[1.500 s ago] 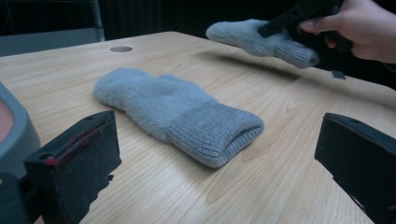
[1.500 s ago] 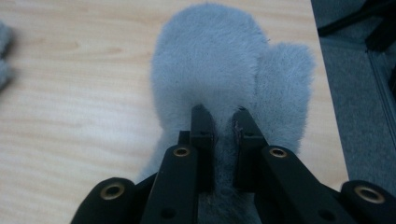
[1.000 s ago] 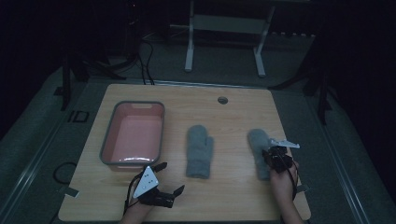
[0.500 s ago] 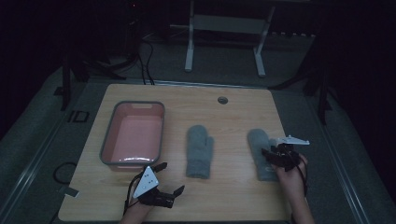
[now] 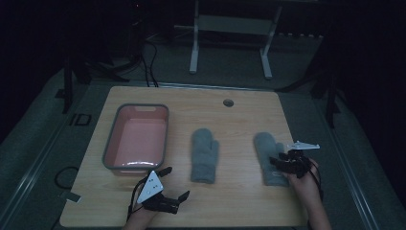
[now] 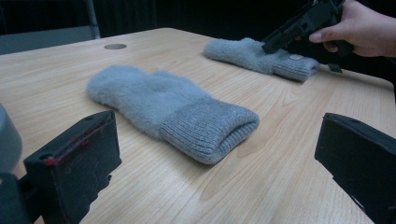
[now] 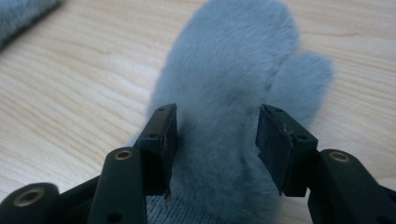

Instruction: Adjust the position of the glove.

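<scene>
Right tool (image 7: 215,140) had just been opening, spread over the fuzzy grey knit mitten (image 7: 233,84); left tool (image 5: 173,183) sat spread lower left on the worktop (image 5: 239,211).

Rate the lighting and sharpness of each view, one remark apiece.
High view: dim and murky, dark surroundings, only the table and pink tub read clearly. Left gripper view: bright and even, near mitten sharp, a soft shadow under its cuff. Right gripper view: well lit, the mitten beyond the right tool is soft and fuzzy, table corners blurred.
</scene>
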Demonstrator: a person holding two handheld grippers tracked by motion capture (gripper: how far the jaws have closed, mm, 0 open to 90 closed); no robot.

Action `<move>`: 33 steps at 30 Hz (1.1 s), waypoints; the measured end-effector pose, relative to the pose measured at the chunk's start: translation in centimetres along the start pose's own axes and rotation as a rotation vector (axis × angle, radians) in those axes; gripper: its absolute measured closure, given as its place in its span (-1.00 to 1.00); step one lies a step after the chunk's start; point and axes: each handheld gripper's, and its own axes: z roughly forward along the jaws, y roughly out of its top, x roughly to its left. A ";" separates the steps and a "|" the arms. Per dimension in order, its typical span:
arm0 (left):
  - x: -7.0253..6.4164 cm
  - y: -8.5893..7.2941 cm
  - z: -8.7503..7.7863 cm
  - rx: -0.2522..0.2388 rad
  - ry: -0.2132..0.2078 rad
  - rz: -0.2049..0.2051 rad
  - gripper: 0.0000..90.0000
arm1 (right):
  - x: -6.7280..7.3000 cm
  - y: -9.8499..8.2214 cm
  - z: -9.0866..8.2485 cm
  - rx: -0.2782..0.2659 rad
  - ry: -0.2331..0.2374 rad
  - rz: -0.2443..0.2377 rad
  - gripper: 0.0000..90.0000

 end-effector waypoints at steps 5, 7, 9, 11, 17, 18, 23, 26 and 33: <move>0.0 0.0 -0.1 -0.004 -0.001 0.003 -0.99 | 0.3 -0.6 0.9 0.021 -0.017 -0.025 0.09; 0.0 0.0 -0.1 -0.003 -0.001 0.001 -0.99 | 0.3 -0.9 1.1 0.014 -0.016 -0.042 0.17; 0.0 0.0 -0.1 -0.003 0.000 -0.002 -0.99 | 0.3 -1.0 1.2 0.010 -0.013 -0.051 0.23; 0.0 0.0 -0.1 -0.002 -0.003 0.000 -0.99 | 0.5 -1.0 1.2 0.014 -0.003 -0.049 0.38; 0.0 0.0 0.0 -0.002 -0.003 -0.002 -0.99 | 0.9 -1.2 1.3 0.002 -0.022 0.055 0.62; 0.0 0.0 0.0 0.000 0.000 -0.001 -0.99 | 1.0 -1.2 1.3 0.001 -0.030 0.074 0.66; 0.0 0.0 0.0 -0.003 0.003 -0.005 -0.99 | 1.8 -0.9 1.1 -0.005 -0.052 0.117 0.78; 0.1 0.0 -0.1 -0.005 0.005 -0.009 -0.99 | 2.5 -0.5 0.5 -0.017 -0.053 0.128 0.80; 0.1 0.0 -0.1 -0.005 0.008 -0.003 -0.99 | 4.1 1.0 -0.6 -0.039 -0.064 0.151 0.81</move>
